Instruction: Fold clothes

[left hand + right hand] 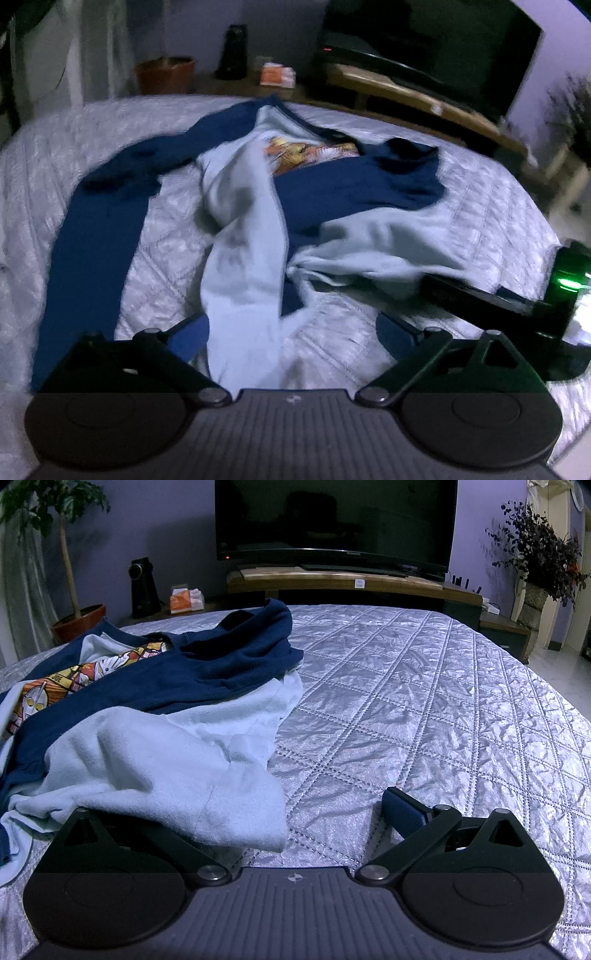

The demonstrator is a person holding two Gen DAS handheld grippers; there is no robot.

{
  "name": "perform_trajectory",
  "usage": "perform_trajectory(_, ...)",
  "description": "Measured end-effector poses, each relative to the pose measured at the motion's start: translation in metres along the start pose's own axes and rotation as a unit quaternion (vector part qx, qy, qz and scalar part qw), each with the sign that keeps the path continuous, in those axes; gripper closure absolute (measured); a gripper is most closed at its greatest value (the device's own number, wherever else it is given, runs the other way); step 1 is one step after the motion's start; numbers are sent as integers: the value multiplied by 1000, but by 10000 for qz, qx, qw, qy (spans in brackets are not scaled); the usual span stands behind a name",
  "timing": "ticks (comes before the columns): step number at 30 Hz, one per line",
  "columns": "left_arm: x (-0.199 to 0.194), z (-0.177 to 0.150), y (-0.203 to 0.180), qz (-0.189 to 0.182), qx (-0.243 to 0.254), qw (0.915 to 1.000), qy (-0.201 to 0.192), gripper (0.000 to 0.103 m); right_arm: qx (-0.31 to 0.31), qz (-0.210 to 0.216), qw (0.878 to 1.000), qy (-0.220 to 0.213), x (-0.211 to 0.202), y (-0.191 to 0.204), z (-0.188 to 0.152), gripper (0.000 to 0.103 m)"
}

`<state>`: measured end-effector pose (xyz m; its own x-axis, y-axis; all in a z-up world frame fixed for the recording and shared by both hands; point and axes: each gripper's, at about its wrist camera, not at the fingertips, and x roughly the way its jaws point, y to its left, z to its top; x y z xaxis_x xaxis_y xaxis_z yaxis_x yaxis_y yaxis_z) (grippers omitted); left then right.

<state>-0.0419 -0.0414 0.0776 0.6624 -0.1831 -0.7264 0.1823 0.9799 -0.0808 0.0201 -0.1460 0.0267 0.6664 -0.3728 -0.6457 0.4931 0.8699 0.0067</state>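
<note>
Sweatshirt [255,206] sprawls crumpled on your bed [480,192]; only the left view shows its long navy sleeve [96,236]. Both tongs [291,332] [258,812] gape, pale cloth between each

The left tongs [291,332] have black arms with blue rubber pads at the tips. Each arm turns on a shiny silver screw next to a big round black disc. Between the discs sits a grey ribbed plate with a tiny round mark. The right tongs [291,812] look just the same. Seen from the left tongs, they glow green.
</note>
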Motion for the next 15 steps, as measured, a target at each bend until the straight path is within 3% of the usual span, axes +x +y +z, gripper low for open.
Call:
perform_trajectory(6,-65,-4,-26,137,377,9965,728,1,0,0,10000,0,0,0,0,0)
perform_trajectory(11,-97,-7,-62,986,800,9810,1470,1,0,1,10000,0,0,0,0,0)
perform_trajectory(15,-130,-4,-75,875,734,9796,1652,1,0,1,10000,0,0,0,0,0)
